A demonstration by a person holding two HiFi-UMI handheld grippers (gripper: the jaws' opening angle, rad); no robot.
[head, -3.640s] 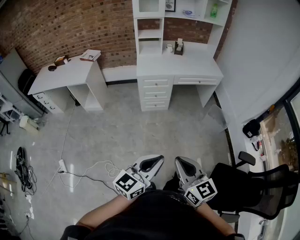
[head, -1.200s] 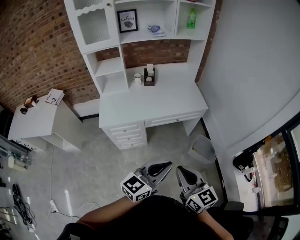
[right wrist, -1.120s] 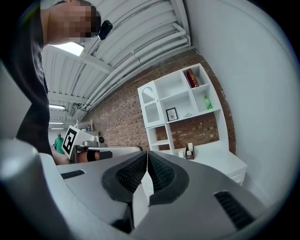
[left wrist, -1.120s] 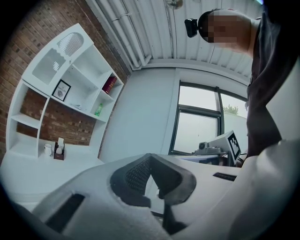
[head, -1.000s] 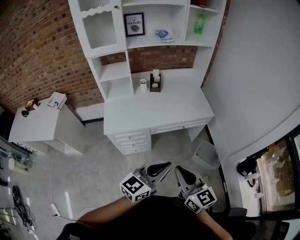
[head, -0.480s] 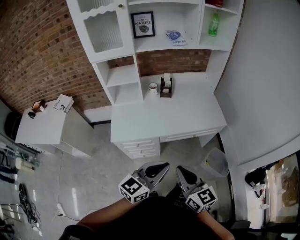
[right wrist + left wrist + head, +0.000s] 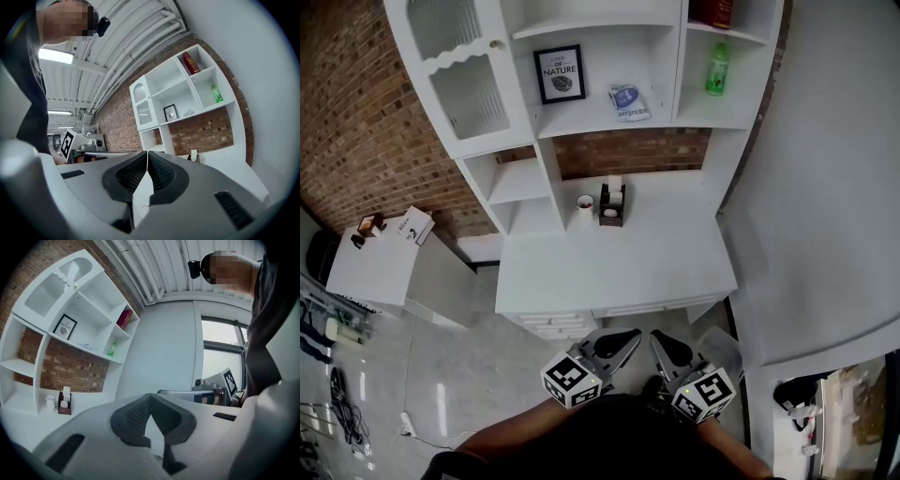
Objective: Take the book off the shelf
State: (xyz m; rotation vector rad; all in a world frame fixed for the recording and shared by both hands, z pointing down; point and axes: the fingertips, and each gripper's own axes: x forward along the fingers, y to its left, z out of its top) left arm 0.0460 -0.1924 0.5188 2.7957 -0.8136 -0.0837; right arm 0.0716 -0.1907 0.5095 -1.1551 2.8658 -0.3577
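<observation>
A red book [image 7: 712, 11] leans in the top right compartment of the white shelf unit [image 7: 666, 117] above the desk; only its lower end shows in the head view. It also appears as the red book [image 7: 124, 318] in the left gripper view and the red book [image 7: 190, 63] in the right gripper view. My left gripper [image 7: 625, 337] and right gripper [image 7: 660, 341] are held side by side close to the person's body, well short of the desk front. Both are shut with nothing between the jaws: left gripper [image 7: 149, 397], right gripper [image 7: 147, 153].
A framed picture [image 7: 560, 73] and a blue packet [image 7: 627, 100] sit on the middle shelf, a green bottle [image 7: 716, 70] in the right compartment. A mug [image 7: 585, 203] and a dark holder [image 7: 613, 203] stand on the white desk [image 7: 619, 267]. A white side table [image 7: 380, 267] stands left.
The person has come closer to the desk, and the shelf unit now fills more of the head view. Both grippers stay shut and in the same place near the body.
</observation>
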